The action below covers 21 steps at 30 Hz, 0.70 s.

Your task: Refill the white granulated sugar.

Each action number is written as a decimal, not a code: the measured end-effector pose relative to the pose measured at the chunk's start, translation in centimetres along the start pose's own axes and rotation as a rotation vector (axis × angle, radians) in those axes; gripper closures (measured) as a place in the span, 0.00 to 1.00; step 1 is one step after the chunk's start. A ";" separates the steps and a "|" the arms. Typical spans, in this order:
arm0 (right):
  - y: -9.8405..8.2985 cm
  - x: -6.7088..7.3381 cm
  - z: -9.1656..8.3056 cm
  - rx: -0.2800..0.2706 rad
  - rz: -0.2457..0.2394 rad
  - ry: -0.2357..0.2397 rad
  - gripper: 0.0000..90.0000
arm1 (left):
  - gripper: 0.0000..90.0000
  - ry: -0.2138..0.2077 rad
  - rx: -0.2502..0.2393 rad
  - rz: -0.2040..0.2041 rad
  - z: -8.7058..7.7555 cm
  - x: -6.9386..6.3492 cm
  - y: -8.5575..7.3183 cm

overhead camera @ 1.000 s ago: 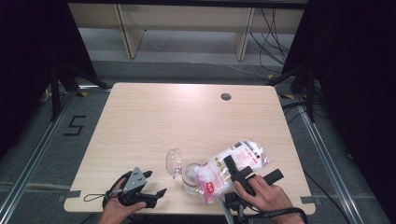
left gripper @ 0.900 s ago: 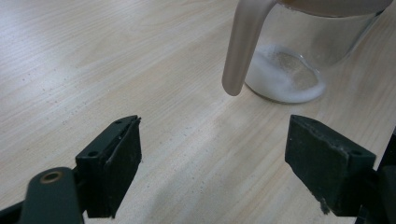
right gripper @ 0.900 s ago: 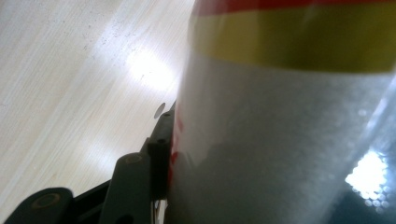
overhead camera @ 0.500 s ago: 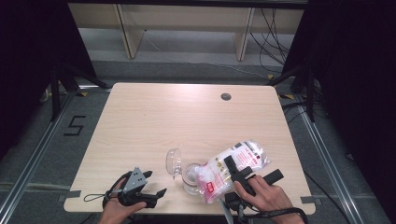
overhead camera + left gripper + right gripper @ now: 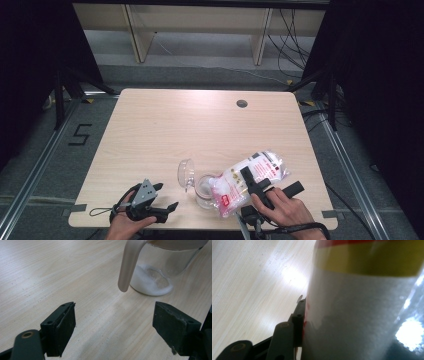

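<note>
**Over the jar mouth: tipping the bag in**

Near the front edge of the table [image 5: 165, 125], I've got my right gripper [image 5: 256, 186] clamped on a clear bag of white granules [image 5: 250, 177], its printed end tilted down at the open glass jar [image 5: 205, 190]. A thin layer of white lies on the jar's floor, and the hinged lid [image 5: 186, 172] stands swung open on the far side. My left gripper [image 5: 150, 206] rests beside the jar, jaws wide apart on nothing. For a clean pour I'd keep the bag's low corner right above the rim and raise the back end slowly. That light jar could skid, so I'd bring the free jaws in to brace its wall.
</note>
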State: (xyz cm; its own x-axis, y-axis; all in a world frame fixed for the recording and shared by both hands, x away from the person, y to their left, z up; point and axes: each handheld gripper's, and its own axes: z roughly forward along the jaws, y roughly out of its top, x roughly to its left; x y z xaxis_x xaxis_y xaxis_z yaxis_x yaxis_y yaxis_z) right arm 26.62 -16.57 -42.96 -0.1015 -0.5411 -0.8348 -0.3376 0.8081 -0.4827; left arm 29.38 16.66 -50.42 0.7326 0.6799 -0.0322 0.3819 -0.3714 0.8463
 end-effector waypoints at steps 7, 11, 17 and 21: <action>0.0 0.1 0.0 -0.005 0.004 0.008 0.62 | 0.20 -0.003 -0.006 -0.007 0.0 0.0 0.0; 0.0 0.1 0.0 -0.005 0.005 0.006 0.62 | 0.20 -0.002 -0.009 -0.008 0.1 -0.1 0.0; 0.0 -0.1 0.0 -0.005 0.000 0.008 0.62 | 0.20 0.005 0.003 0.009 0.0 0.0 0.0; -0.2 -0.1 0.0 -0.003 -0.004 0.002 0.62 | 0.20 0.004 0.008 0.014 0.0 0.1 0.0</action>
State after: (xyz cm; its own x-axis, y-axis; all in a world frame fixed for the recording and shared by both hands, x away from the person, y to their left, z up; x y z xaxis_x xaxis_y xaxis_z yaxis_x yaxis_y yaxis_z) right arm 26.66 -16.70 -42.77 -0.1017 -0.5446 -0.8325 -0.3411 0.8052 -0.4851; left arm 29.40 16.71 -50.36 0.7359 0.6768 -0.0186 0.3762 -0.3860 0.8423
